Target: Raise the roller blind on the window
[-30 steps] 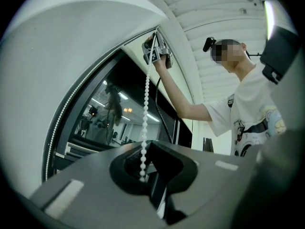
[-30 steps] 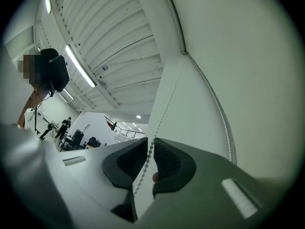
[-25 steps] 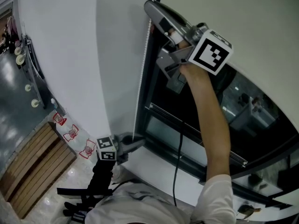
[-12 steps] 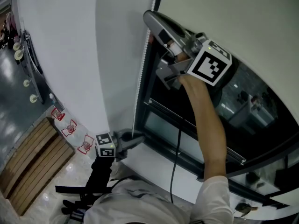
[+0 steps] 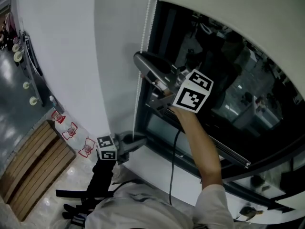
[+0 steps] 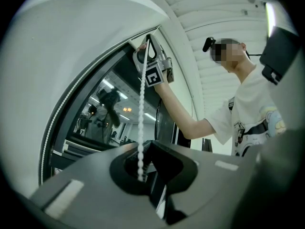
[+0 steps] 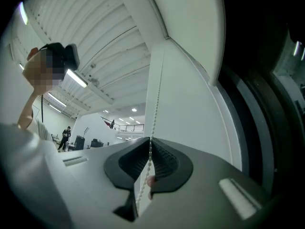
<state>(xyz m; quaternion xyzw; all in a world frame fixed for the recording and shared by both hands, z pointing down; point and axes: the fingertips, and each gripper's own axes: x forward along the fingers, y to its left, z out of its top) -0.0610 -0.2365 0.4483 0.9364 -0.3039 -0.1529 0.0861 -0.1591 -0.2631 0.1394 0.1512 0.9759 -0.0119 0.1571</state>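
Beside the window frame (image 5: pixel 157 27), the right gripper (image 7: pixel 149 144) is clamped on the bead chain (image 5: pixel 146 39), the left gripper (image 6: pixel 142 149) pinching it below; pulling straight down, steadily, should avoid slipping.

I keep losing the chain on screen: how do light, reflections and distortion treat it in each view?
Head view: the pale chain is low-contrast beside the white wall; the dark glass mirrors room lights. Left gripper view: heavy fisheye, black corners, but chain crisp against dark glass. Right gripper view: chain faint on bright wall, right edge in shadow.
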